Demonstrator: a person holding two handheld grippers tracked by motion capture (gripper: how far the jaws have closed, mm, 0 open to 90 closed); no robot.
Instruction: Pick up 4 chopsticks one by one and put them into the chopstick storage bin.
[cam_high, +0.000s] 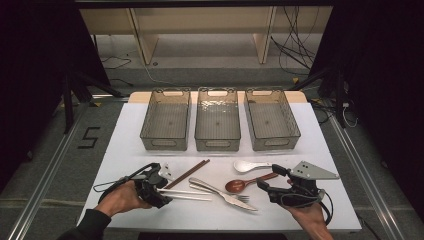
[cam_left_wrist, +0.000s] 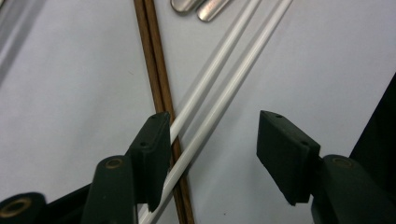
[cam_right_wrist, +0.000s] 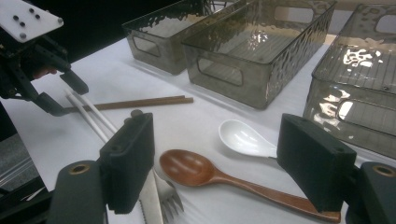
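A white surface (cam_high: 125, 130) lies in a dim room, with dark floor either side, a metal rail running along each edge and cables trailing behind on the floor under a pale wooden bench. At the far side three clear smoky bins (cam_high: 218, 119) stand in a row, just beside one another, all bare inside.

Near the front edge the cutlery is spread out. The white chopsticks (cam_high: 187, 194) lie side by side at the left, their near ends crossing over a pair of brown chopsticks (cam_high: 187, 173) that slants away toward the bins. The left gripper (cam_high: 159, 186) is down over that crossing with its jaws partly apart; one pad sits against the white pair, the other stands clear, so nothing is clamped. A fork (cam_high: 241, 198) and a knife (cam_high: 222, 195) lie together in the middle, a brown wooden spoon (cam_high: 240, 185) and a white spoon (cam_high: 250, 165) to their right.

The right gripper (cam_high: 268, 179) hangs over the brown spoon's handle, jaws wide apart and holding nothing.

Between the cutlery and the bins runs a bare white strip; the front corners are bare too.
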